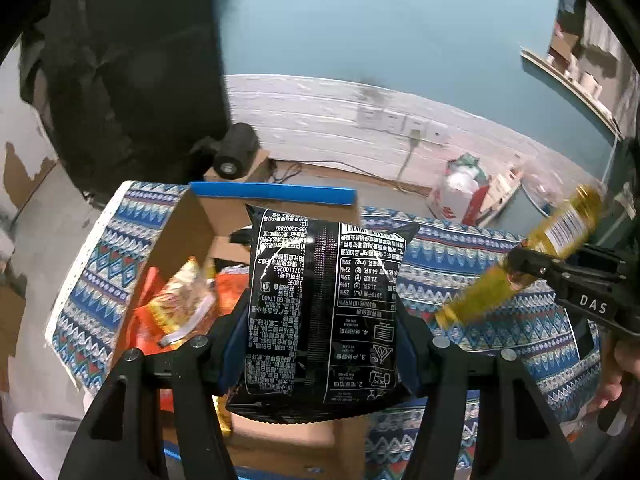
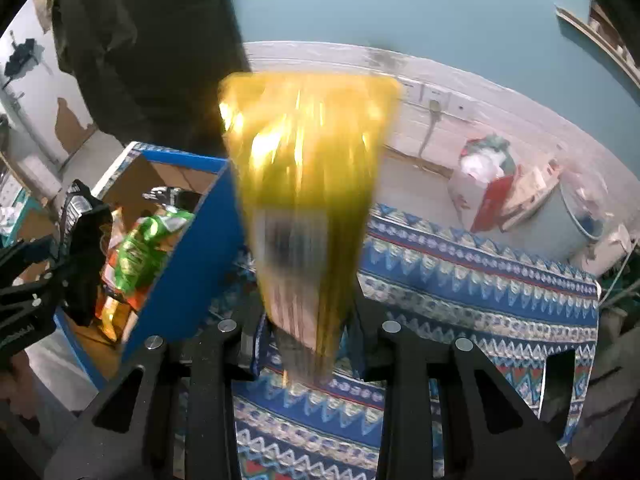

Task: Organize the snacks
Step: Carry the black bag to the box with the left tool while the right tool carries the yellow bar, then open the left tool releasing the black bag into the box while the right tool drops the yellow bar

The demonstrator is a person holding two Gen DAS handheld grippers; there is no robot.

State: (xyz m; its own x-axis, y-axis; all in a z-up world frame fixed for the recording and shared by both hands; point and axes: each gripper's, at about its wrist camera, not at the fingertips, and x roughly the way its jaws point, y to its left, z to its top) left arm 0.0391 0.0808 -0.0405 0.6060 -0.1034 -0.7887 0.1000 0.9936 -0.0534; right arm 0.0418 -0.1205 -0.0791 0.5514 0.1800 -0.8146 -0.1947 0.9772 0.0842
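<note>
cardboard box, green snack bag inside

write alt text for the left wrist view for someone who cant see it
The left gripper holds a black snack packet covered in white print above an open cardboard box with blue edges, which has orange snack bags inside. At right, the right gripper grips a yellow packet over a blue patterned tablecloth.
</note>
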